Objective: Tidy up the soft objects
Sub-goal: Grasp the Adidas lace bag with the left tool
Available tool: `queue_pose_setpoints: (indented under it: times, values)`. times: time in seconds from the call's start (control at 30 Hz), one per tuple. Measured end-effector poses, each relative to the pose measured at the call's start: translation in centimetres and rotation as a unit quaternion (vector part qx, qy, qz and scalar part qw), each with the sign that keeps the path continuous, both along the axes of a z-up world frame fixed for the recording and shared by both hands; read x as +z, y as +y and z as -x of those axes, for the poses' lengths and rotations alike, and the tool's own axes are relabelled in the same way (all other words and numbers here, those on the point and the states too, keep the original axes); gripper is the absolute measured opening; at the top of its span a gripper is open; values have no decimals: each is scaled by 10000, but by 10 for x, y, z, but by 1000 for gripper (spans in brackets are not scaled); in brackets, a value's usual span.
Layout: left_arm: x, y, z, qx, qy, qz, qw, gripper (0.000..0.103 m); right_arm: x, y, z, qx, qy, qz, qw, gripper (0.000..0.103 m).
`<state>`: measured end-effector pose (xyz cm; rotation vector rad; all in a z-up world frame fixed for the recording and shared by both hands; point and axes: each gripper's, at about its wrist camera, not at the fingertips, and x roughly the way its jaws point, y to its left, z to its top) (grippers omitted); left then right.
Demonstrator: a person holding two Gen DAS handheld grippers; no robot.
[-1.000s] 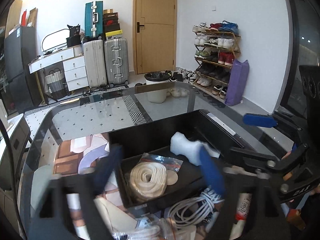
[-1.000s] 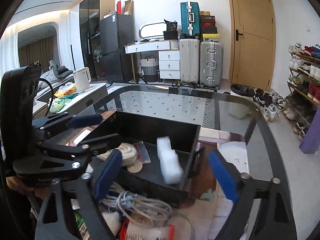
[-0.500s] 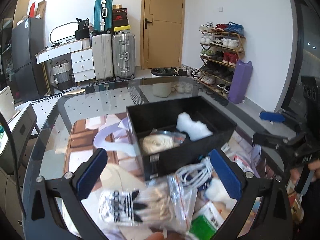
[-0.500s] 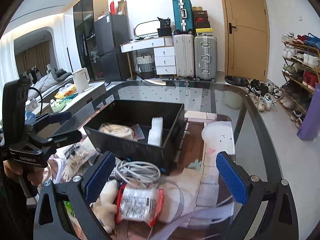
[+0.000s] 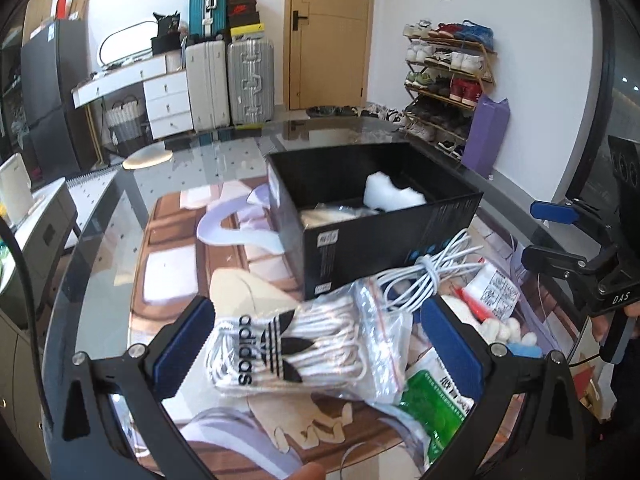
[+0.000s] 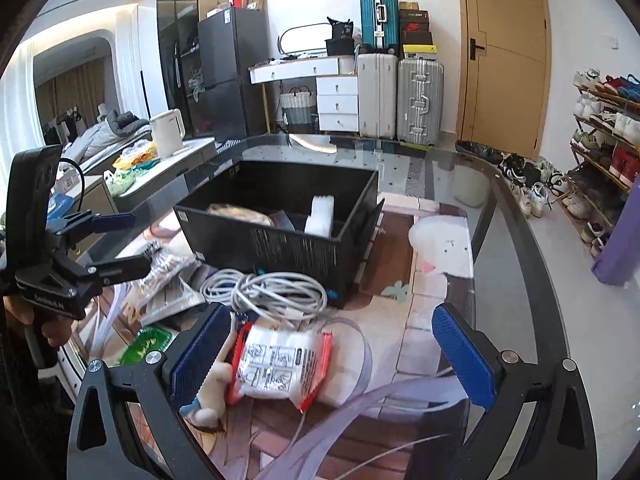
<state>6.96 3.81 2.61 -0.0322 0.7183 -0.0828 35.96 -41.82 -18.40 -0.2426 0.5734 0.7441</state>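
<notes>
Left wrist view: we have drawn back from the box since a second ago. The left gripper now stands released, its pads straddling the bagged socks without pressing on them. The cable lies just beyond, on the glass table. Suitcases and a shoe rack line the far wall.

Right wrist view: the right gripper, also pulled back, is released over a red-edged packet. Only here do we see the plush toy touching its left pad, and a kettle far left.
</notes>
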Motion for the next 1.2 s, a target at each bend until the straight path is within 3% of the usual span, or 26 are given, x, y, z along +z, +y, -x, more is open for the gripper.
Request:
queue_pose_setpoints:
  times: [0.33, 0.5, 0.8, 0.93, 1.2]
  values:
    - [-11, 12, 2, 125, 230, 0, 9997, 103, -18, 7, -4, 216, 294, 209, 9991, 102]
    - [-16, 20, -1, 143, 388, 263, 9988, 103, -30, 15, -9, 223, 474, 377, 9979, 102]
    - [-21, 19, -2, 103, 523, 314, 9981, 103, -47, 24, -12, 330, 671, 489, 9960, 102]
    - [-23, 22, -3, -20, 637, 580, 9963, 103, -50, 24, -15, 317, 738, 496, 9955, 102]
    - [-27, 23, -5, 62, 665, 504, 9965, 103, -54, 24, -18, 325, 791, 540, 9949, 102]
